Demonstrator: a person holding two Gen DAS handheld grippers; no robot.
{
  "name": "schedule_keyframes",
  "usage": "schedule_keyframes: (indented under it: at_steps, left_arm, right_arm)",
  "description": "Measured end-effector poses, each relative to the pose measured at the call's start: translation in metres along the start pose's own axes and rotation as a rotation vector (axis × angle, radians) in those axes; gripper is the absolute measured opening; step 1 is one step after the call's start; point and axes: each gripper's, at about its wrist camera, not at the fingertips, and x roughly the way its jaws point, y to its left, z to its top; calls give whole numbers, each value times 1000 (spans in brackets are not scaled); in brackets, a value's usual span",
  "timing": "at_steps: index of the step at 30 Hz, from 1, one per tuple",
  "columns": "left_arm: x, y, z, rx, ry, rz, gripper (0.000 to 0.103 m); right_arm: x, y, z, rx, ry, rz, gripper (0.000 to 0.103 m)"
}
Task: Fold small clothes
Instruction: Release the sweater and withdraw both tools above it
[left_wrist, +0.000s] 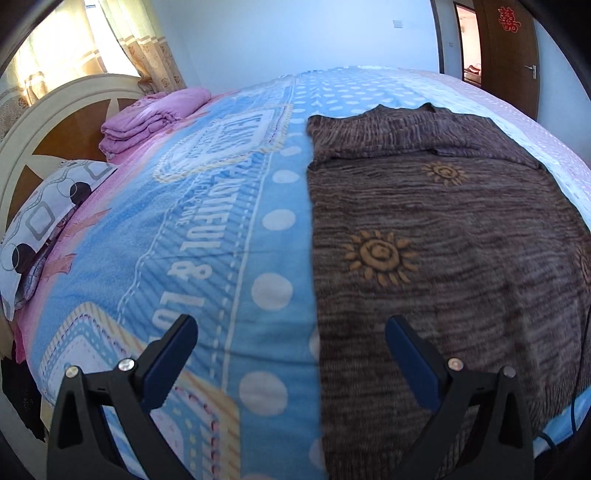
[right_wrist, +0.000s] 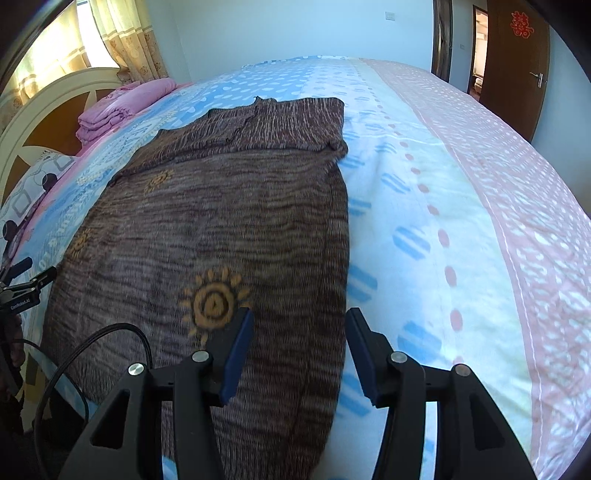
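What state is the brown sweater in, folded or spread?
Partly folded: brown sweater lies flat on the bed, sleeves folded across its top.

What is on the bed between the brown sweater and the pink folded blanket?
Only the blue bedspread, with its white dots and lettering. In the left wrist view nothing else lies between the brown sweater and the pink folded blanket.
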Motion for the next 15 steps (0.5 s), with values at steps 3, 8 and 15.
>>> schedule_keyframes:
  at_steps: [3,8,15]
  left_arm:
    - [-9,-3,-8,7,3,-27,103]
    - [-20,-3,-25,22,14,-44,103]
    - [-21,-6,-46,12,66,-83,103]
  right_arm:
    - [-3,0,-12,6,8,0,53]
    - [-9,0,-31,5,19,-14,53]
    - [-12,-1,-52,1,23,-40,56]
